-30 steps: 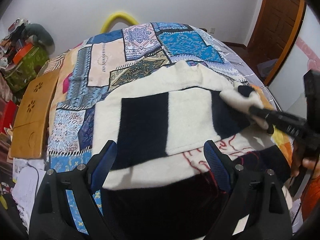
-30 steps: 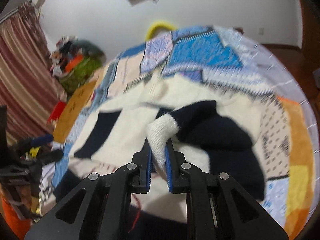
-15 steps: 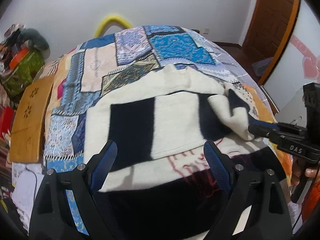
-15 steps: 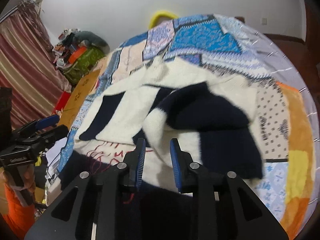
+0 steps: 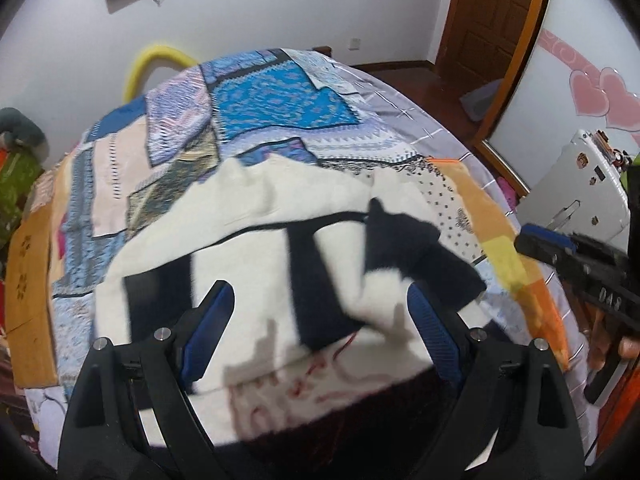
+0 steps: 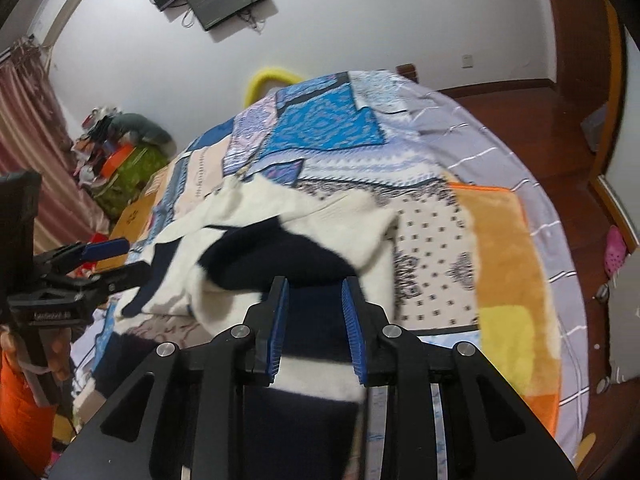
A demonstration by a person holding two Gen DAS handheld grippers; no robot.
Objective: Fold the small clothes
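A small cream and navy block-striped sweater (image 5: pixel 260 240) lies on the patchwork bed cover (image 5: pixel 280 100). Its right sleeve (image 5: pixel 400 248) is folded in over the body. My left gripper (image 5: pixel 320 320) is open and empty, above the sweater's near hem with red lettering. My right gripper (image 6: pixel 314 308) is open and empty, just above the folded sleeve (image 6: pixel 280 256). The right gripper also shows at the right edge of the left wrist view (image 5: pixel 568 256), and the left gripper at the left edge of the right wrist view (image 6: pixel 100 260).
A wooden board (image 5: pixel 28 280) lies along the bed's left side, with a cluttered pile (image 6: pixel 116 148) beyond it. A yellow hoop (image 5: pixel 156 60) stands at the far end. A white appliance (image 5: pixel 580 200) and a wooden door (image 5: pixel 492 20) are at the right.
My right gripper opened and let go of the sleeve cuff, then drew back toward the right. The sleeve now rests folded over the sweater body. Both grippers rose a little.
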